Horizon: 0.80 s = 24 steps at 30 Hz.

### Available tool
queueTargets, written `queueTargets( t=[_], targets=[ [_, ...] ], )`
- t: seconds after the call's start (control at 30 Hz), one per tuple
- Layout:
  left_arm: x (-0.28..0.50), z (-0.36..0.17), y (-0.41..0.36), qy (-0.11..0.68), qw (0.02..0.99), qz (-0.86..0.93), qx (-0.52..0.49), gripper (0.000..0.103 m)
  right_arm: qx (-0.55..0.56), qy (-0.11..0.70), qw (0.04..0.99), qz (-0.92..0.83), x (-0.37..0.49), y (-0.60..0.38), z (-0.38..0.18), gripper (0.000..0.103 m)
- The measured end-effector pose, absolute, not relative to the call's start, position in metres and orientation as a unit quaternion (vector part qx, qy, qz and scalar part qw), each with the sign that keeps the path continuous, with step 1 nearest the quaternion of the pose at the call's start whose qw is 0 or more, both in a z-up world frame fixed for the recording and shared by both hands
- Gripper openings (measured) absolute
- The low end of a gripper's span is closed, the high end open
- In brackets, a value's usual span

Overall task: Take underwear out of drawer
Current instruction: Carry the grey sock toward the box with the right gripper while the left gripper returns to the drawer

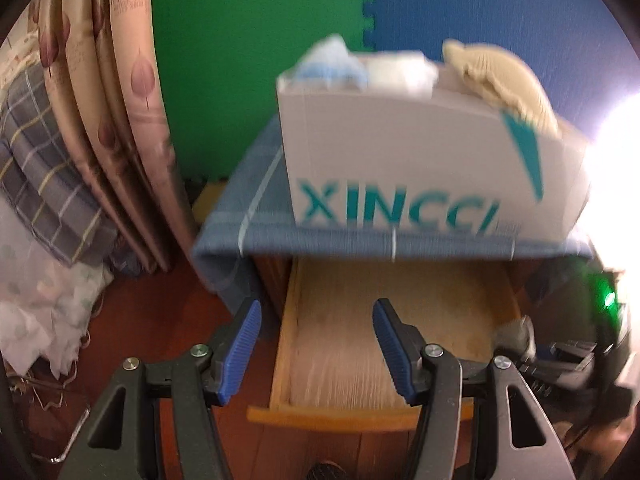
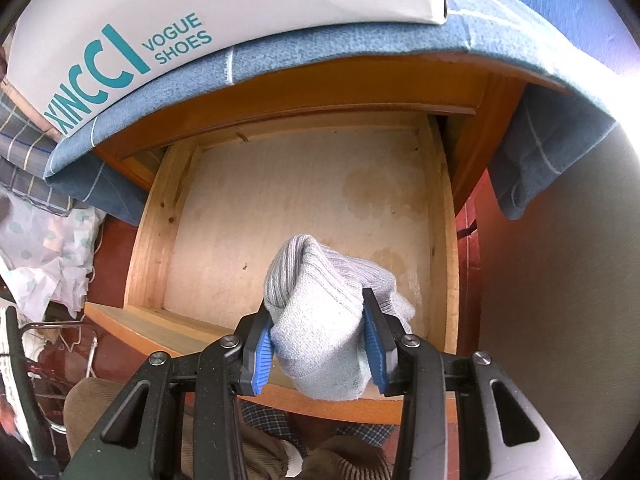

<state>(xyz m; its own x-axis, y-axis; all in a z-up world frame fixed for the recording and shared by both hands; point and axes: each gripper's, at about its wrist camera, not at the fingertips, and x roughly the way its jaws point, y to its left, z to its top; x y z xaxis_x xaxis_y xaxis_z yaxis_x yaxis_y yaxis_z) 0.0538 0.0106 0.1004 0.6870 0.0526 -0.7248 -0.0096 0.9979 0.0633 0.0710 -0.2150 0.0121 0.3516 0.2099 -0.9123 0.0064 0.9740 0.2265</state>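
Green and blue foam mats back a small wooden nightstand draped in a blue cloth, with patterned bedding piled at far left. On the cloth stands a white XINCCI shoe box with pale garments heaped along its top. Below it the drawer is pulled out, its plywood floor bare and stained. Over the drawer's left part the left gripper hovers with its jaws spread wide and nothing between them. Further right, the right gripper has its jaws clamped on the grey ribbed underwear, which is bunched above the drawer's front right area. To finish well, I judge it should lift straight up until the loose lower hem clears the front rail, then carry it outward, keeping the pinch firm.
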Motion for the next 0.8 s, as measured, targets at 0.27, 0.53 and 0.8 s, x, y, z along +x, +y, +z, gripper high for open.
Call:
queueTargets(
  t=[0.27, 0.53, 0.8],
  targets=[
    [0.043, 0.051, 0.006, 0.412, 0.91, 0.033, 0.031, 0.06, 0.076, 0.555, 0.826, 0.057, 0.069, -0.211, 0.017, 0.037],
    [0.037, 0.031, 0.007, 0.409, 0.911, 0.031, 0.029, 0.06, 0.058, 0.526, 0.847, 0.054, 0.062, -0.208, 0.032, 0.038],
    [0.042, 0.021, 0.017, 0.426, 0.904, 0.03, -0.002, 0.06, 0.057, 0.518, 0.852, 0.055, 0.057, -0.207, 0.041, 0.038]
  ],
)
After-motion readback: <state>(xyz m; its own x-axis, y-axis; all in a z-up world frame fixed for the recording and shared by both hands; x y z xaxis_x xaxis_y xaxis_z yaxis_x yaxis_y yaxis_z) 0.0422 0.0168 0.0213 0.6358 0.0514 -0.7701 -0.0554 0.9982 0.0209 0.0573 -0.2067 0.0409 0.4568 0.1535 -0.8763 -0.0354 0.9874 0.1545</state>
